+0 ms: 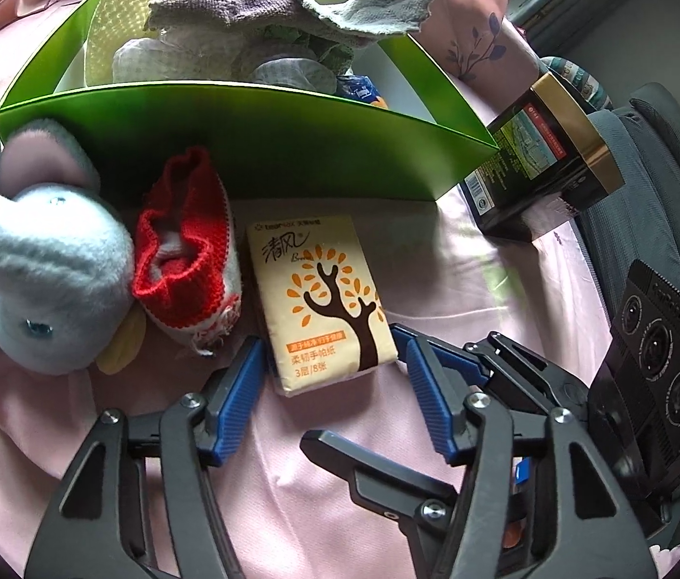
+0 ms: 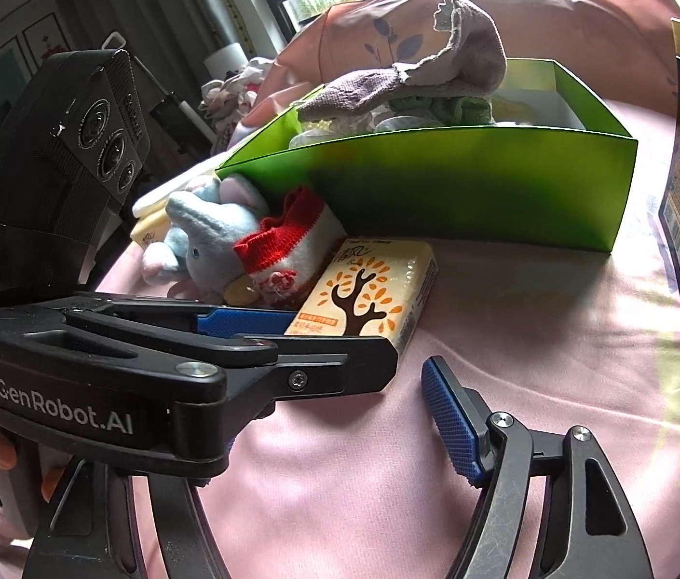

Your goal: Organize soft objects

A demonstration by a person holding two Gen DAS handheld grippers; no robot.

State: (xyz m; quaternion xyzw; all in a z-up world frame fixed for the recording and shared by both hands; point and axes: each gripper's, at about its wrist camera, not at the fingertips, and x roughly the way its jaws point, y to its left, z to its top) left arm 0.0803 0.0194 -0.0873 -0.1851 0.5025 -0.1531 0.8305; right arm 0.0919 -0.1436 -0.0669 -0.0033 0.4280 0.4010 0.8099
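Plush blue elephant (image 1: pixel 26 260) at nine o'clock, red knitted sock (image 1: pixel 185 246), then the tissue pack (image 1: pixel 325 304) between the left hand-held gripper's (image 1: pixel 335 376) parted pads, unclamped. Right hand-held gripper (image 2: pixel 359 381) gapes empty. A glancing squeeze could skid the pack. Pink bedsheet (image 1: pixel 484 280); green box (image 1: pixel 253 144) at twelve.

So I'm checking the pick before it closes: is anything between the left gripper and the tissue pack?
Nothing visible. The left gripper is open, its blue pads on either side of the tissue pack, which lies flat on the pink sheet. The red sock lies beside the pack, outside the jaws.
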